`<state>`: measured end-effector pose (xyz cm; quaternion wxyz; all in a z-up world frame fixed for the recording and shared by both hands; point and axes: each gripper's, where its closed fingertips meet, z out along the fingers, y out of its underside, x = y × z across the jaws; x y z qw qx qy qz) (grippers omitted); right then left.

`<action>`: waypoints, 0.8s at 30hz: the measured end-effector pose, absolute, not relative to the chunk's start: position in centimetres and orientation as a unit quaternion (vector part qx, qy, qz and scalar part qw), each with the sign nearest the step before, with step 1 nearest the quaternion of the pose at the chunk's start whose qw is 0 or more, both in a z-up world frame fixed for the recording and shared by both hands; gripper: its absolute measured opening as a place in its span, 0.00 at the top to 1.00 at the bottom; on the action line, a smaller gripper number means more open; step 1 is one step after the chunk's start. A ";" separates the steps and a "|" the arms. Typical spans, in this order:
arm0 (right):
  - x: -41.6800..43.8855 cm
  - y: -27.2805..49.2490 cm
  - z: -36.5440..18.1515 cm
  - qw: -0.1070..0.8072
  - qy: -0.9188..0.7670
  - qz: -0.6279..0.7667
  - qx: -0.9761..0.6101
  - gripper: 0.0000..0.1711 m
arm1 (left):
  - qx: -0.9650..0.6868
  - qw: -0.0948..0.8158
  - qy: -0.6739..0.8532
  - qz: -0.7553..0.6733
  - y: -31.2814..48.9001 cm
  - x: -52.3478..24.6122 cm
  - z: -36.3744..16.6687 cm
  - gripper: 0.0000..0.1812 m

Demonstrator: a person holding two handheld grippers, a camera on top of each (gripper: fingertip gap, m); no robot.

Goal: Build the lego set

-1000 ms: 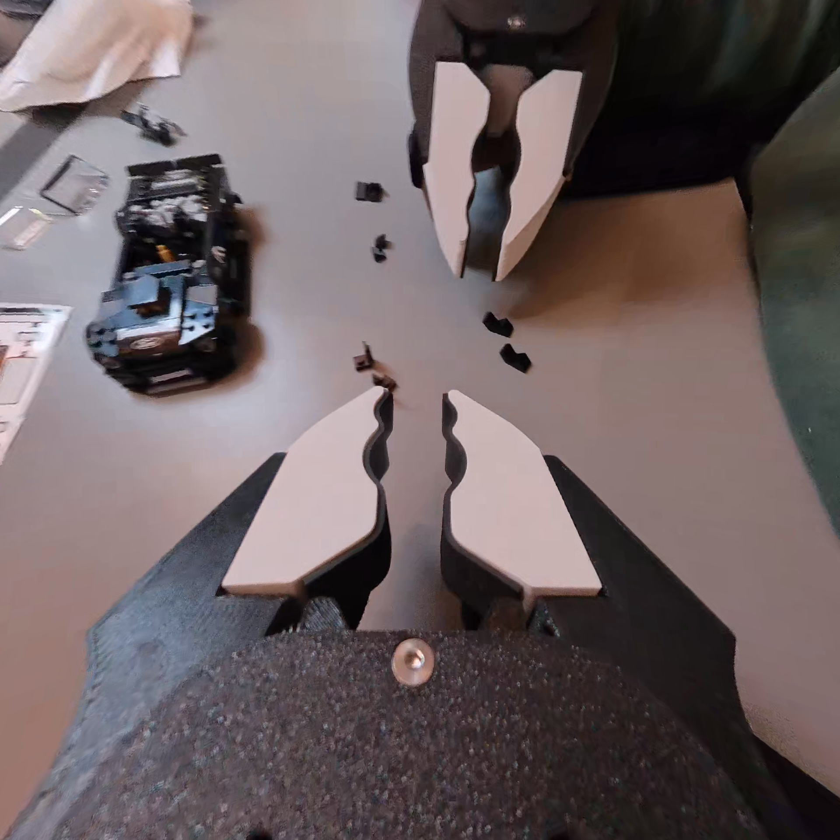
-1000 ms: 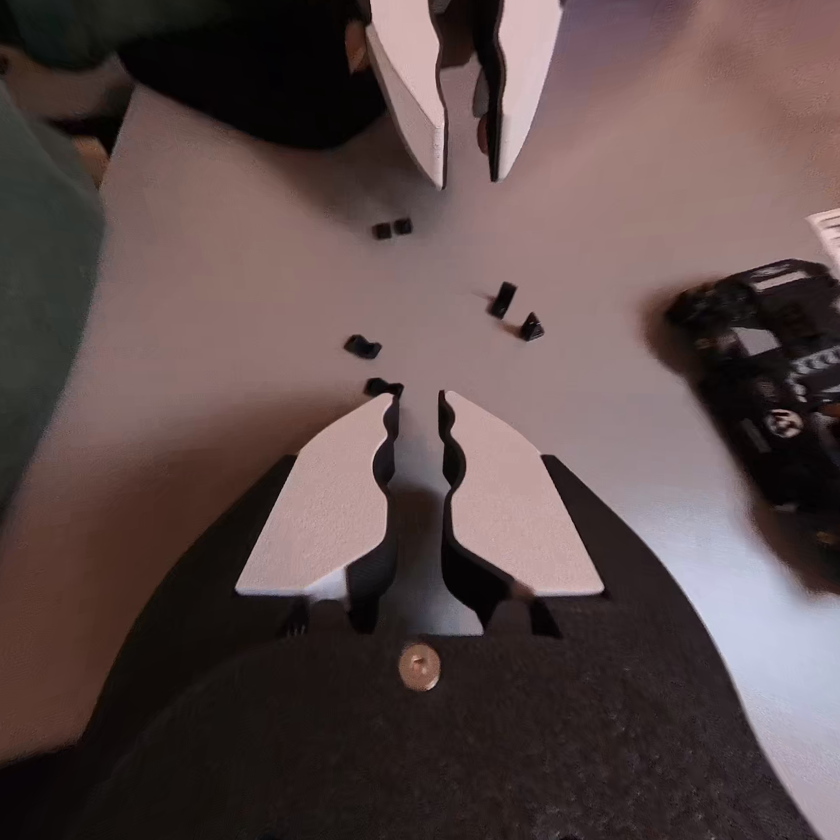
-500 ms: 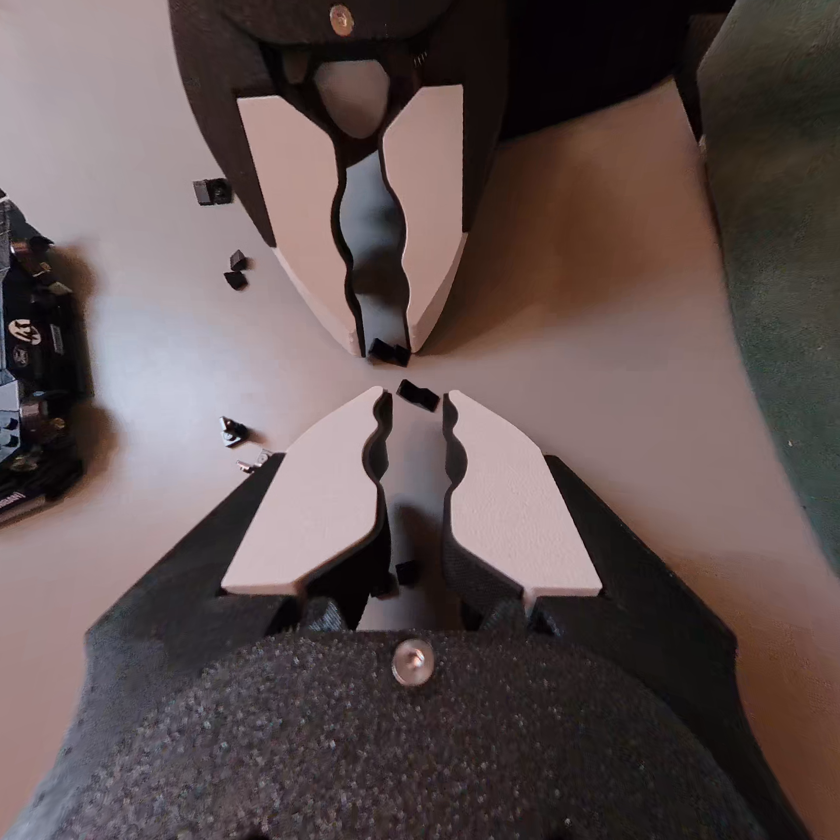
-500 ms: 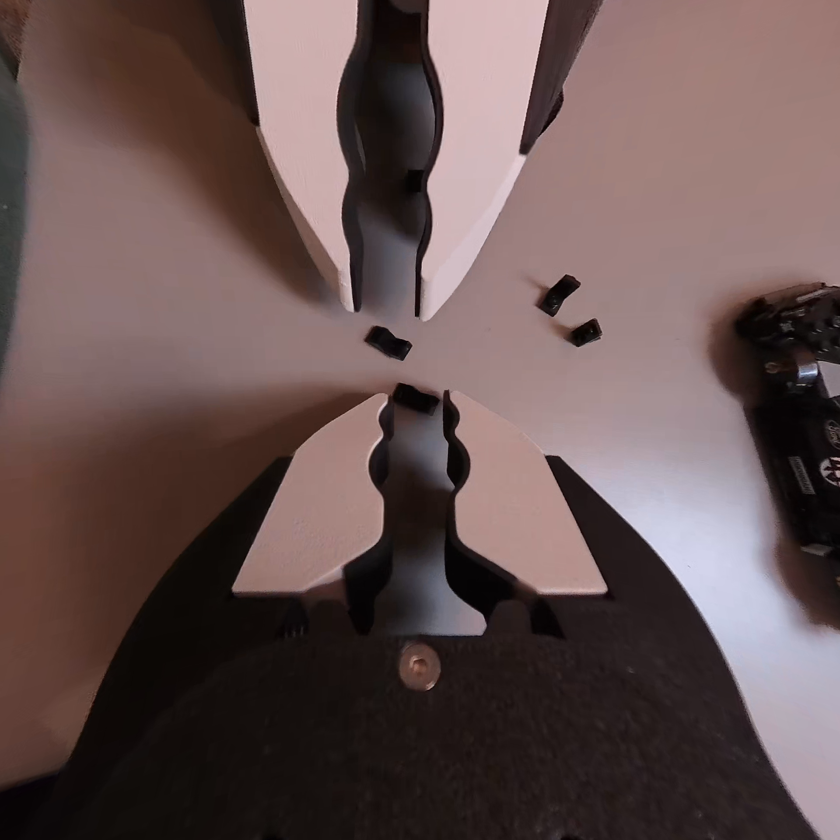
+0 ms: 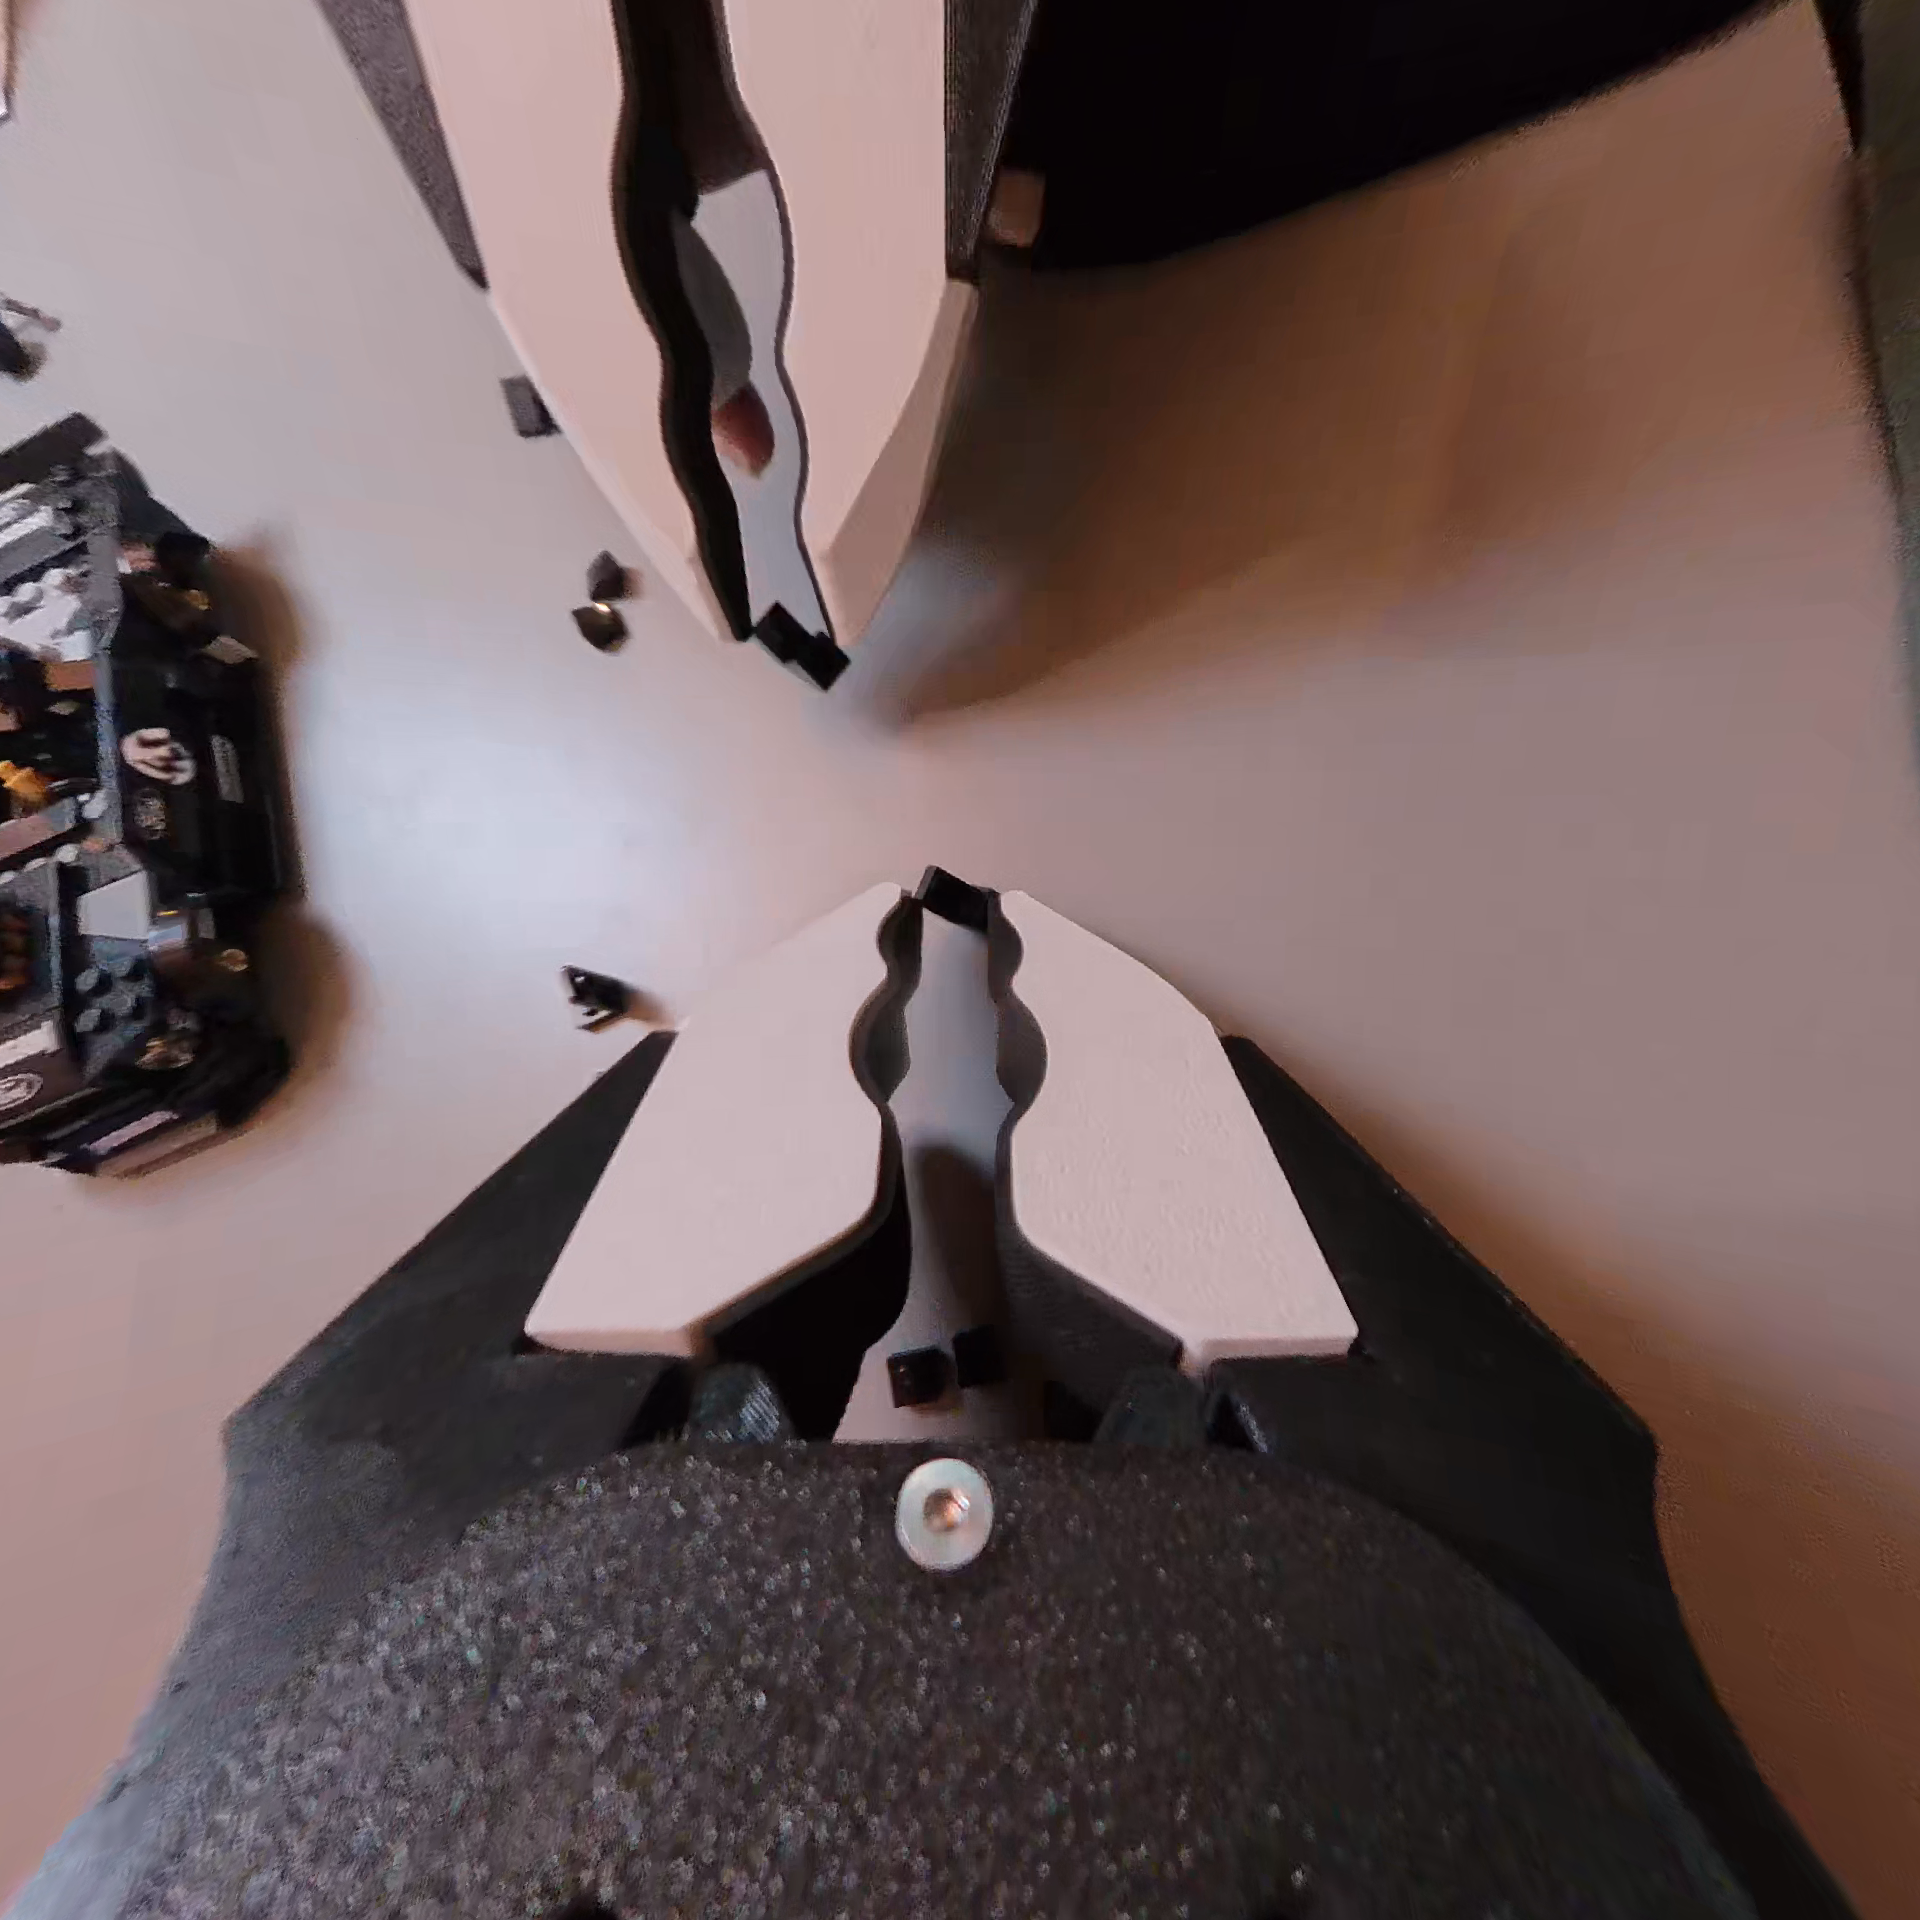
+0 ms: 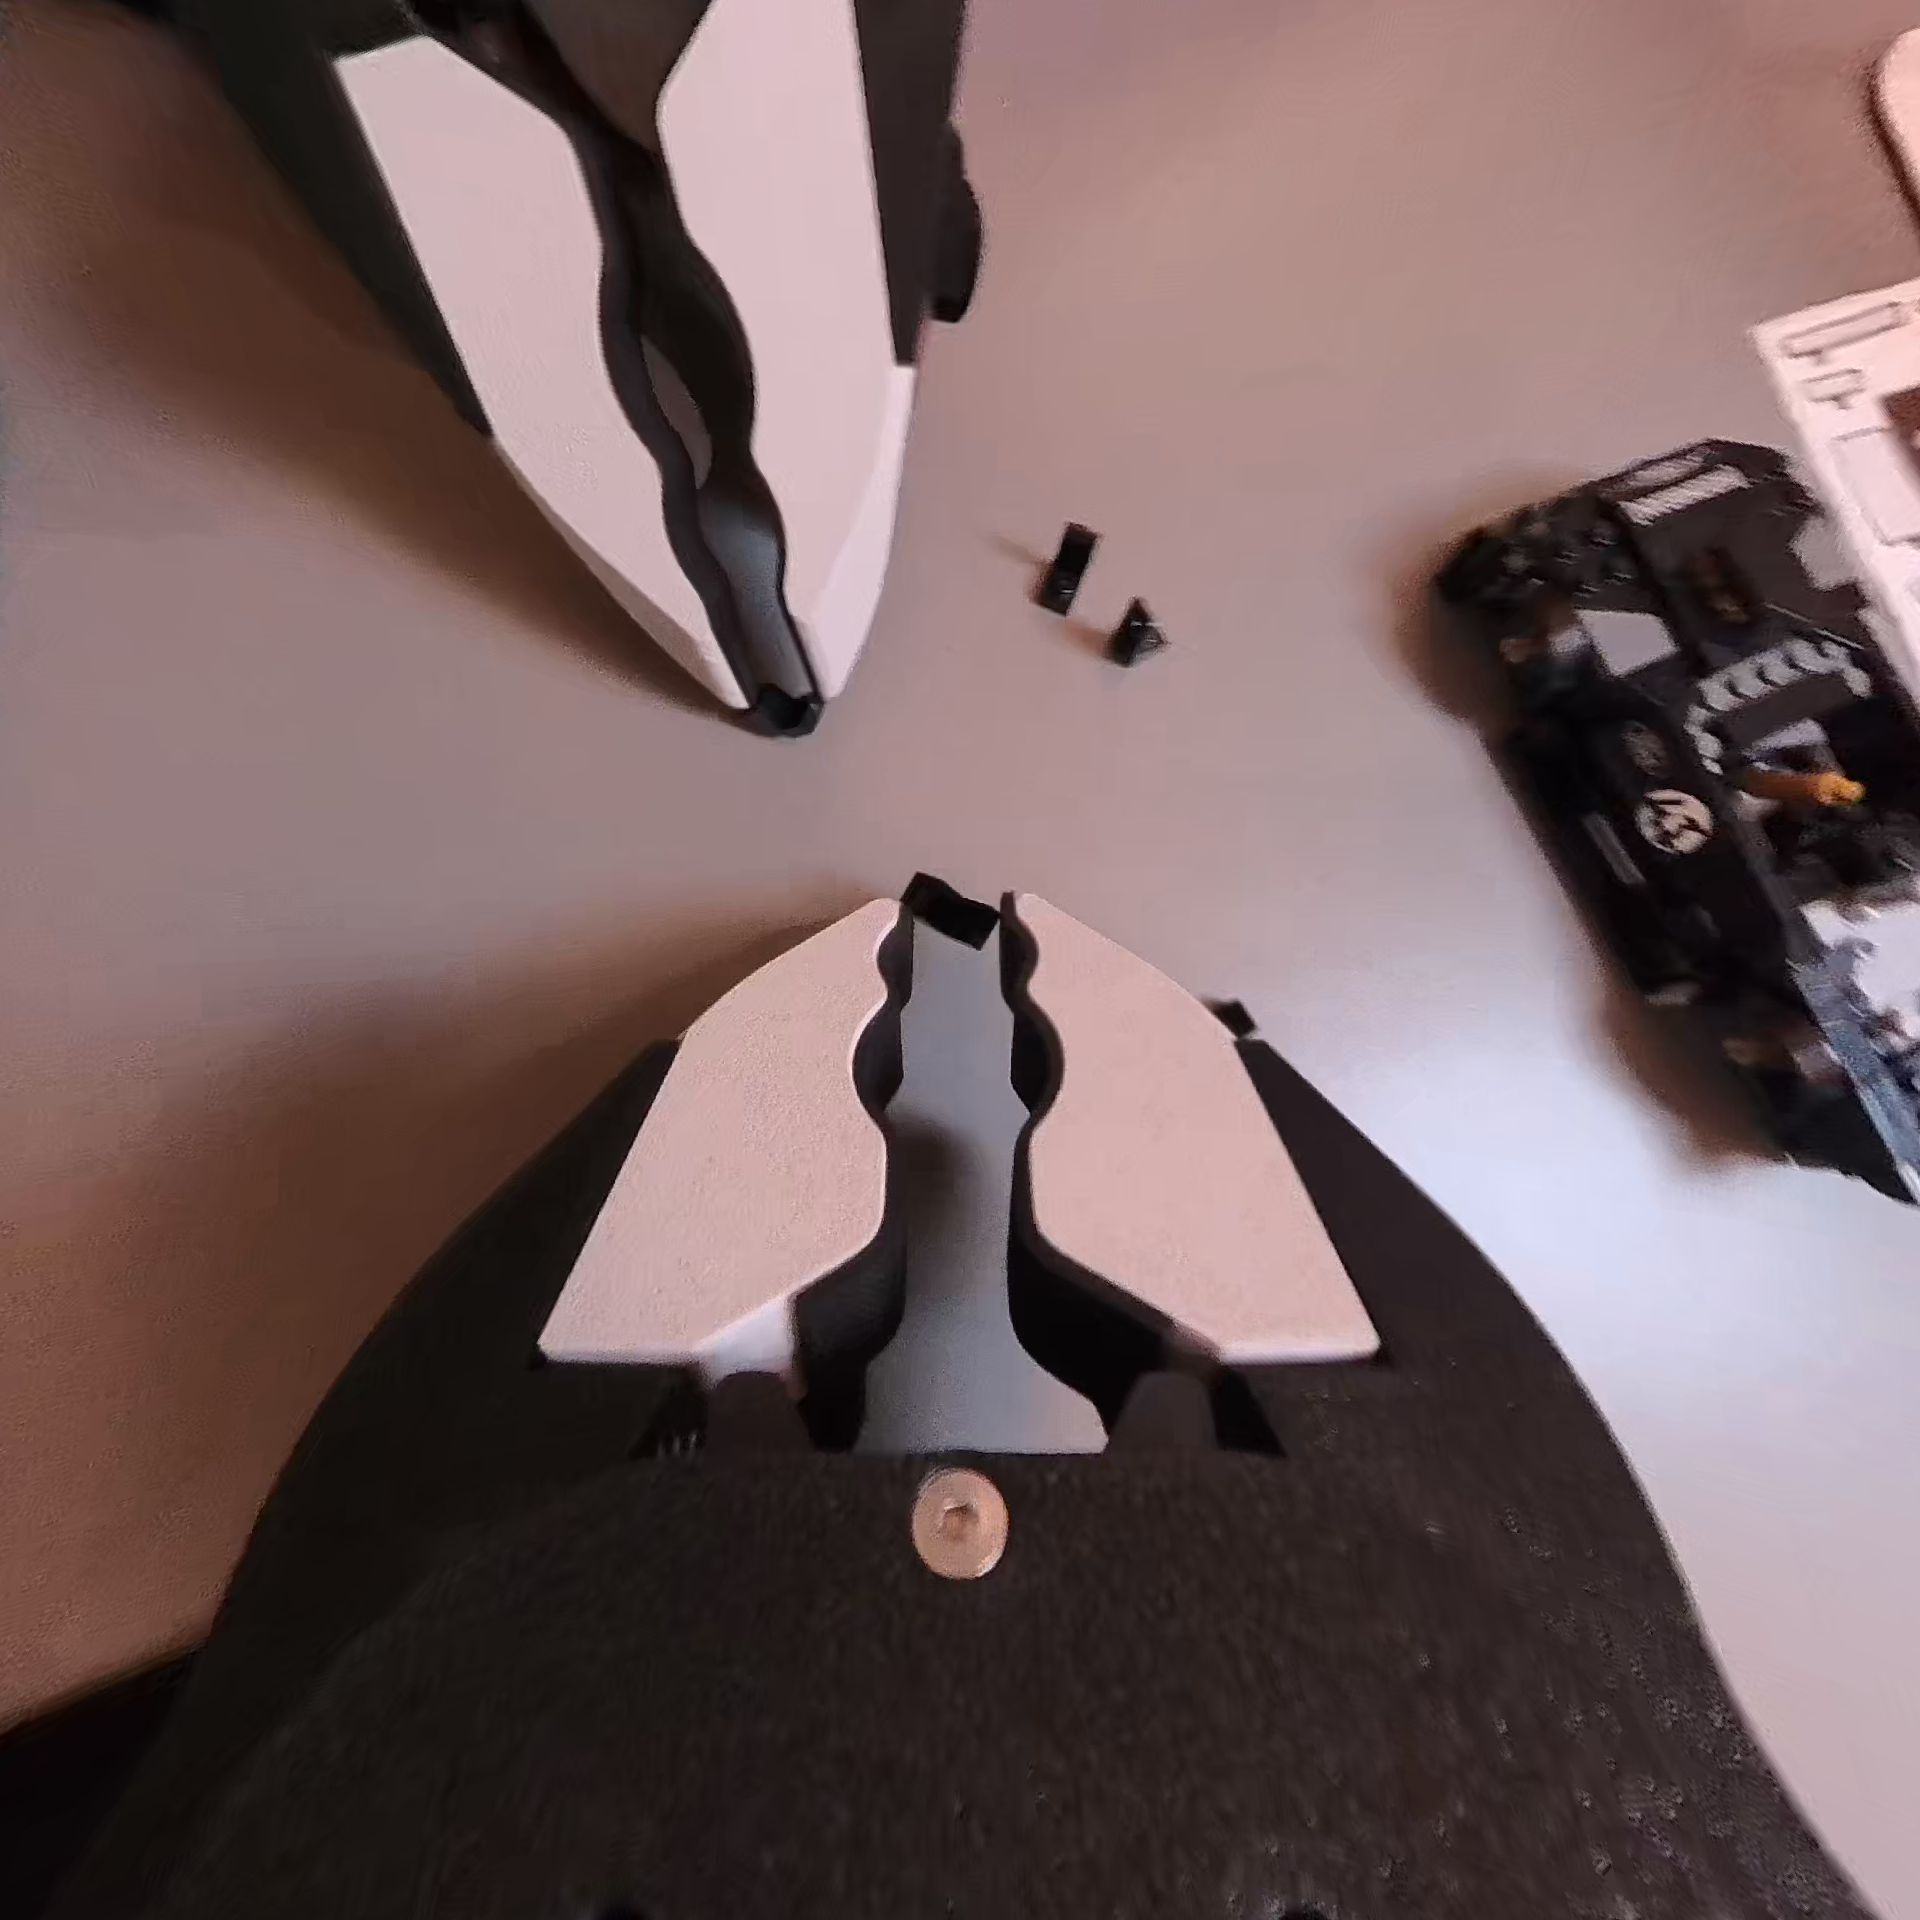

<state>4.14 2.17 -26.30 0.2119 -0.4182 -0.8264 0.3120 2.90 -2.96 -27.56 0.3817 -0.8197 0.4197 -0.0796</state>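
My left gripper [image 5: 951,902] is shut on a small black lego piece [image 5: 954,896] held at its fingertips above the table. My right gripper [image 6: 951,916] is shut on another small black piece [image 6: 948,914]. The two grippers face each other tip to tip with a gap between them. In the left wrist view the right gripper [image 5: 795,646] shows with its piece [image 5: 802,649]. In the right wrist view the left gripper [image 6: 784,707] shows with its piece [image 6: 784,717]. The partly built black lego car [image 5: 114,810] lies to the side and also shows in the right wrist view [image 6: 1714,810].
Loose small black pieces lie on the table [image 5: 1351,779]: a pair [image 6: 1068,566] near the car, two more [image 5: 603,608], one [image 5: 594,992], and two [image 5: 935,1377] under my left gripper. An instruction booklet [image 6: 1860,395] lies beyond the car. A dark green seat edge [image 5: 1891,260] is at far right. The grippers' ends are close to 6 cm from one another.
Both grippers have closed, each on a small black piece that lay between the tips, and lifted it off the table. The grippers have drawn slightly apart.
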 end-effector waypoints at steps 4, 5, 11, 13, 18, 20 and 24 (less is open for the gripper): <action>3.3 3.8 -25.2 0.241 -0.794 0.340 -0.442 0.91 | -0.819 0.423 0.379 -0.080 -1.9 1.3 -25.9 1.00; 3.0 4.1 -25.0 0.248 -0.789 0.344 -0.445 0.91 | -0.820 0.431 0.369 -0.081 -1.6 0.9 -25.6 1.00; 2.9 5.2 -25.4 0.252 -0.787 0.331 -0.456 0.91 | -0.824 0.435 0.353 -0.084 -1.3 0.4 -25.5 1.00; 3.1 6.0 -25.2 0.261 -0.782 0.324 -0.463 0.91 | -0.826 0.430 0.358 -0.072 -1.2 0.5 -25.9 1.00; 2.9 10.3 -23.7 0.296 -0.749 0.315 -0.503 0.91 | -0.825 0.441 0.347 -0.070 -0.4 0.6 -25.4 0.97; 2.3 11.8 -23.9 0.289 -0.747 0.308 -0.514 0.91 | -0.825 0.444 0.343 -0.065 0.1 0.4 -25.2 0.96; 0.8 12.5 -25.6 0.239 -0.781 0.287 -0.501 0.91 | -0.821 0.421 0.385 -0.022 1.9 0.3 -24.8 0.94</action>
